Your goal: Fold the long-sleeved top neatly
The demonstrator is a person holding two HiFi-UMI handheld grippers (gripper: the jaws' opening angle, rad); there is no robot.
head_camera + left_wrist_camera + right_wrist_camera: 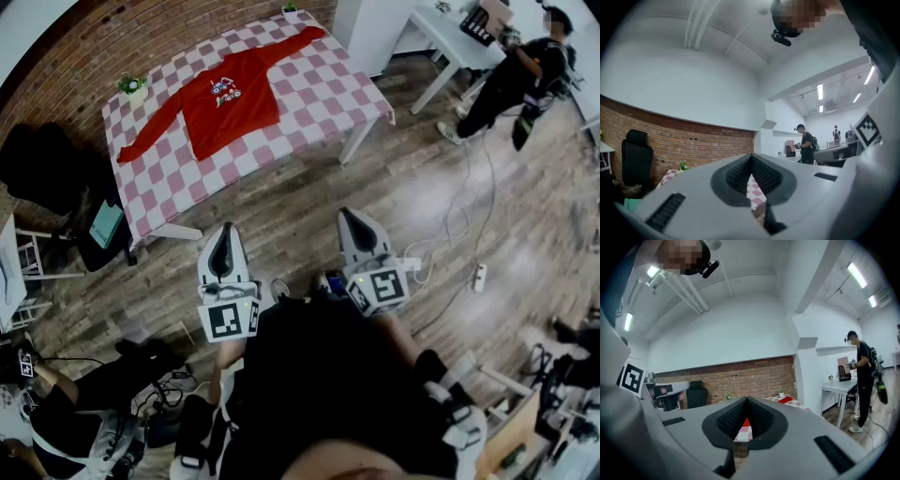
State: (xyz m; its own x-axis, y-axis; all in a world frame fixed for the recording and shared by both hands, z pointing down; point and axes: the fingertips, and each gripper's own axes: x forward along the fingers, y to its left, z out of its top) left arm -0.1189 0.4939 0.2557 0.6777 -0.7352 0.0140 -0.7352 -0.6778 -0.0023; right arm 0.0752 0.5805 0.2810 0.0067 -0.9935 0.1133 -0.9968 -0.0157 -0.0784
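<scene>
Head view, looking steeply down: a red long-sleeved top [230, 94] lies flat, front up, on a table [323, 94] covered in a pink and white checked cloth, near the top of the picture. Its sleeves are spread wide, so its long axis runs from the 8 o'clock cuff near the table's left edge to the 2 o'clock cuff at the far corner. The hem faces 6 o'clock, towards the person. The person stands well apart from the table, with bare wooden floor [309, 206] between. The left gripper [224, 232] and the right gripper [356, 217] are held side by side in front of the body, both pointing towards 12 o'clock. From the left gripper the top lies at about 12 o'clock; from the right gripper, at about 11 o'clock. The left one looks nearer to the hem and to the 8 o'clock sleeve. Left gripper view: the jaws are fully together with nothing between them, and only a sliver of the distant checked cloth shows through the notch behind the tips. Right gripper view: the jaws are likewise closed and empty, with a fleck of red top and checks visible far beyond. Neither gripper touches anything. Folding has not begun; my guess is that the person must first walk up to the table before either sleeve is within reach.
</scene>
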